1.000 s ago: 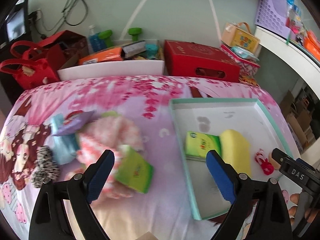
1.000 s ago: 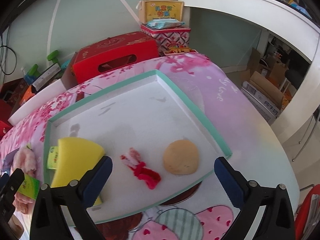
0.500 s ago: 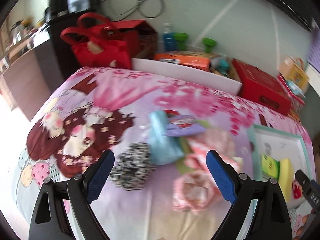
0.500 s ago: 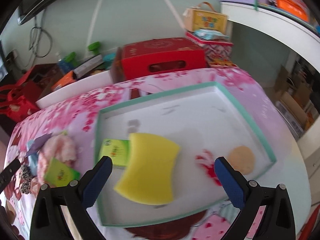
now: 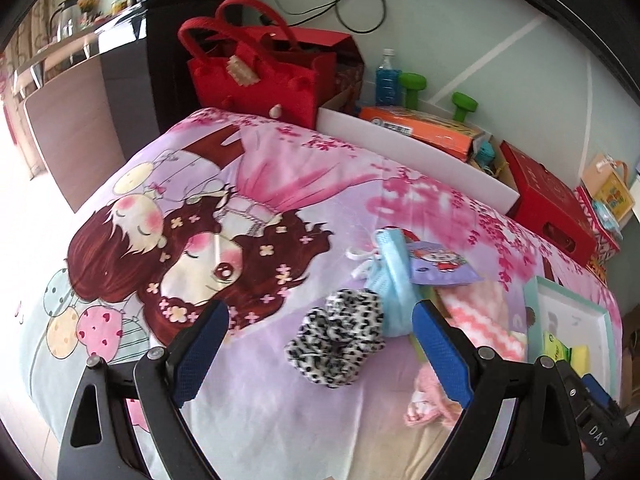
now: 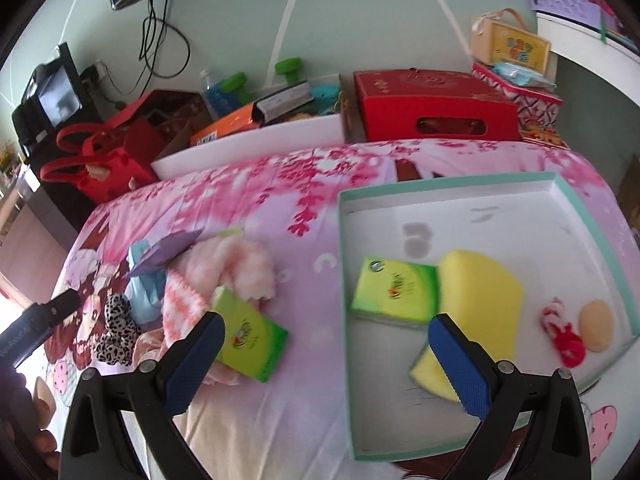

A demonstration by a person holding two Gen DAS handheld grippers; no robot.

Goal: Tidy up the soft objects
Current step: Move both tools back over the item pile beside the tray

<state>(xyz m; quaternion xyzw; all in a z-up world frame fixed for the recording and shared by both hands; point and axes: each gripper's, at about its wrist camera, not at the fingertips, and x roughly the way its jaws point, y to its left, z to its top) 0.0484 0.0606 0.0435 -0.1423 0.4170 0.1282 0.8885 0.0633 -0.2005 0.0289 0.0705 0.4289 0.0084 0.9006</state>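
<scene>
1. Left claw (image 5: 316, 354): jaws spread wide, nothing between them. It hovers low over the bed (image 5: 248, 216), with the scrunchie (image 5: 338, 340) lying between the pads in view.
2. Right claw (image 6: 326, 362): also spread and empty, above the gap between the loose pile and the tray (image 6: 448, 188).
3. Scrunchie, leopard print: judged light, limp, fully squashable. Best taken across the bunched ring, since a pinch on one loop may let it dangle. No breakage risk.
4. Tissue pack (image 6: 250, 342), green, nearest the right claw, resting partly on the pink fabric. Judged light with a slick wrapper that yields a little; grip across the short sides.
5. Pink sock (image 6: 224, 276), fuzzy, crumpled mid-pile. Soft; likely to drag its neighbours when lifted.
6. Blue mask (image 5: 390, 280) just behind the scrunchie, touching it, with a purple card (image 5: 440, 266) lying over its far end. Both thin and floppy, so hard to pinch flat.
7. Tray, shallow with a teal rim, well to the right of the pile. It holds a second green pack (image 6: 394, 290), a yellow sponge (image 6: 476, 304) overlapping that pack's edge, a red-white bow (image 6: 564, 332) and a tan puff (image 6: 597, 325). Far half bare.
8. Judgement: sorting partly done; five soft items remain outside the tray.
</scene>
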